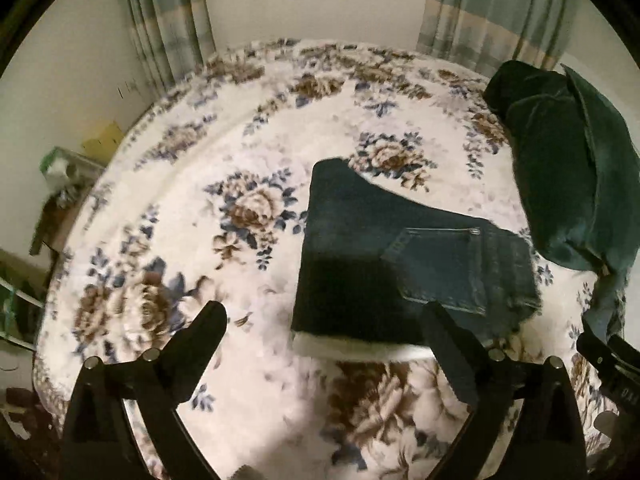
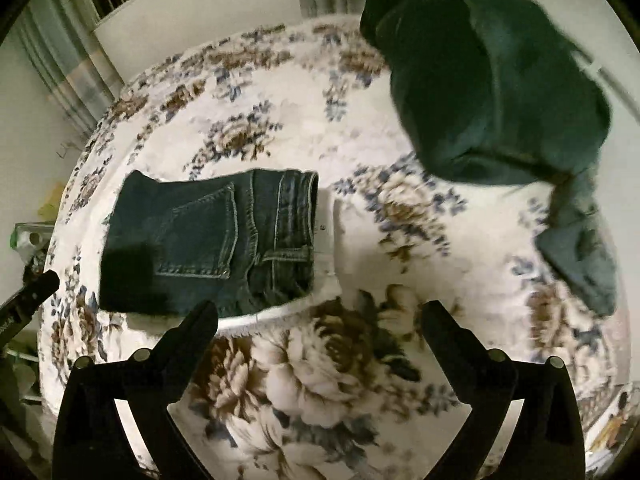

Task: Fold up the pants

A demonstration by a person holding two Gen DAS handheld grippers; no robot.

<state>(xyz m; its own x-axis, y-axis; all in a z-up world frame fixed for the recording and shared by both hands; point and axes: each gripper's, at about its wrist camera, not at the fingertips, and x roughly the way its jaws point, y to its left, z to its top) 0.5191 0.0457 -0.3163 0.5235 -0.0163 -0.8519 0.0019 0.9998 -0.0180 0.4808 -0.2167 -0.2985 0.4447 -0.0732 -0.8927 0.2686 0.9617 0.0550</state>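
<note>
Dark blue jeans (image 1: 384, 256) lie folded into a compact block on the floral blanket (image 1: 224, 152), back pocket up. In the right wrist view the jeans (image 2: 216, 240) lie left of centre, waistband to the right. My left gripper (image 1: 324, 320) is open and empty, just in front of the jeans' near edge, its right finger over their corner. My right gripper (image 2: 320, 316) is open and empty, to the right of the jeans and in front of them, above the blanket (image 2: 360, 128). The other gripper's tip shows at each view's edge.
A heap of dark green clothes (image 1: 568, 152) lies at the bed's far right; it also shows in the right wrist view (image 2: 492, 92). Curtains (image 1: 168, 12) and a white wall stand behind the bed. Clutter and a shelf (image 1: 60, 184) lie off the bed's left edge.
</note>
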